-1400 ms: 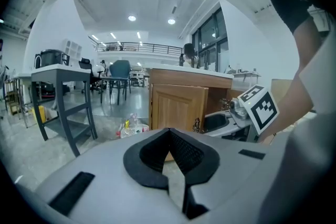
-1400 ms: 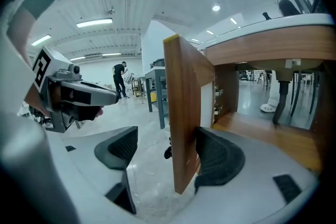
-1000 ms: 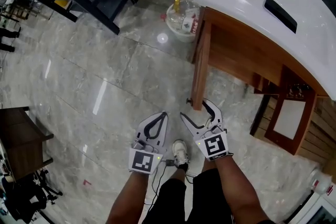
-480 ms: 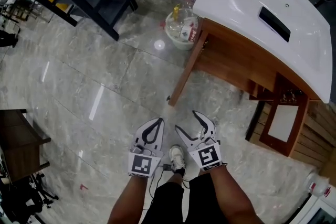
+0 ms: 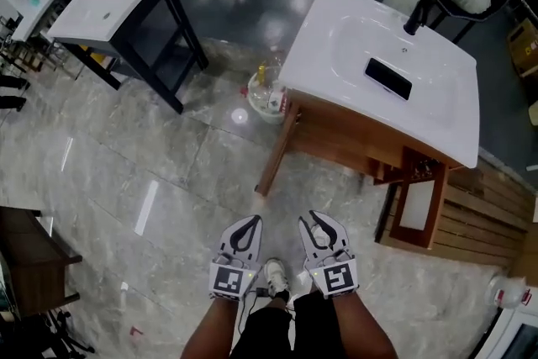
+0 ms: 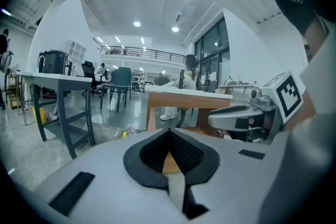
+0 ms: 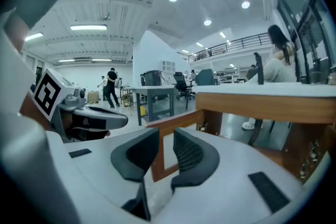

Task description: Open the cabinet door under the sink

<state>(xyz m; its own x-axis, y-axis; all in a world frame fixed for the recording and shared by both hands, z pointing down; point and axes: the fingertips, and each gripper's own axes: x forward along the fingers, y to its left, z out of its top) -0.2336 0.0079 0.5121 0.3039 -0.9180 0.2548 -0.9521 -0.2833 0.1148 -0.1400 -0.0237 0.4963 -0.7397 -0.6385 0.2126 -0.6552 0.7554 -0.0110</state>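
Cabinet door (image 5: 274, 152): brown wood frame, swung out from under the sink's (image 5: 336, 55) left front corner and seen edge-on from above.

Left gripper (image 5: 250, 220), in front of the sink: jaws pressed together, empty.

Right gripper (image 5: 319, 219), also in front of the sink: jaws closing, narrow gap, gripping nothing. The door frame shows beyond them.

Bottle labels in the basin (image 5: 253, 91) left of the sink: too small to read.

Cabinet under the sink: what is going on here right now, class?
A person stands a little away from the wooden cabinet under the white sink, a gripper in each hand. The cabinet door is swung out, open. The left gripper is shut and empty; the right gripper is closing its jaws with nothing between them.
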